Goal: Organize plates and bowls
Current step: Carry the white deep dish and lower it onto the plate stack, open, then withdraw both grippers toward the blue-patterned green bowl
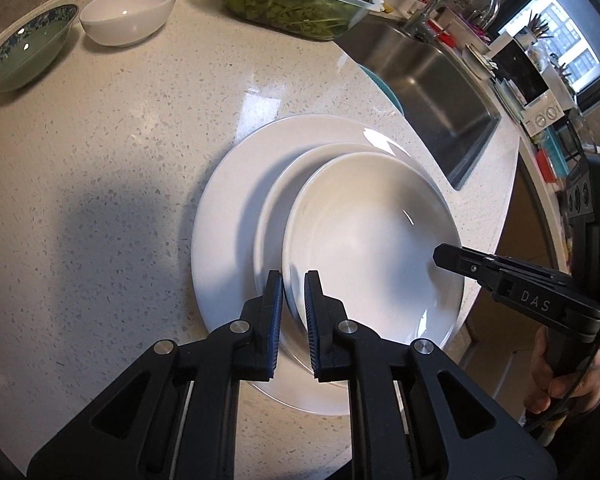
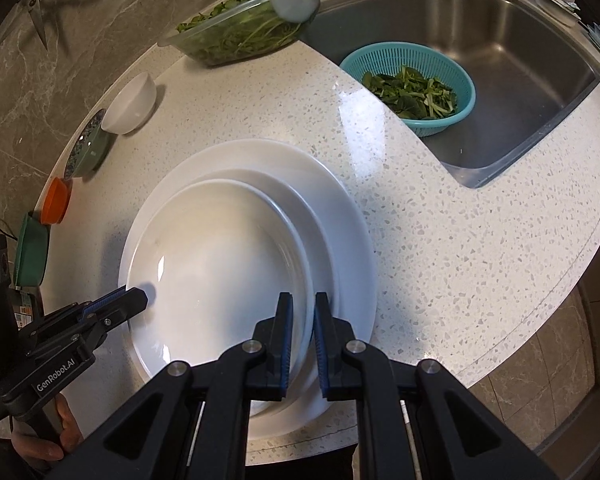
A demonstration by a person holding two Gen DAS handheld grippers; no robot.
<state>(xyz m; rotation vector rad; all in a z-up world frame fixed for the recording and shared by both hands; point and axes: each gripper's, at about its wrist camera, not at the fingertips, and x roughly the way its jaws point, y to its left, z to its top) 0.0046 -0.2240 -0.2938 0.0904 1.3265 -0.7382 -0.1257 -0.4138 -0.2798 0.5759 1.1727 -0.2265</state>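
Teal colander (image 2: 410, 92) of cut greens (image 2: 414, 94)

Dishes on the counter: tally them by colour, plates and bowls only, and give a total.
White plates, stacked: 3, top plate, middle plate, bottom plate
White bowl: 1
Green bowl with blue patterned rim: 1
Orange bowl: 1
Green bowl at the counter's edge: 1
Total: 7

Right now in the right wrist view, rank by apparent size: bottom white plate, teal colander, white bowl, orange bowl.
1. bottom white plate
2. teal colander
3. white bowl
4. orange bowl
The bowls sit edge-on near the fisheye rim, so their ranking is unsure.
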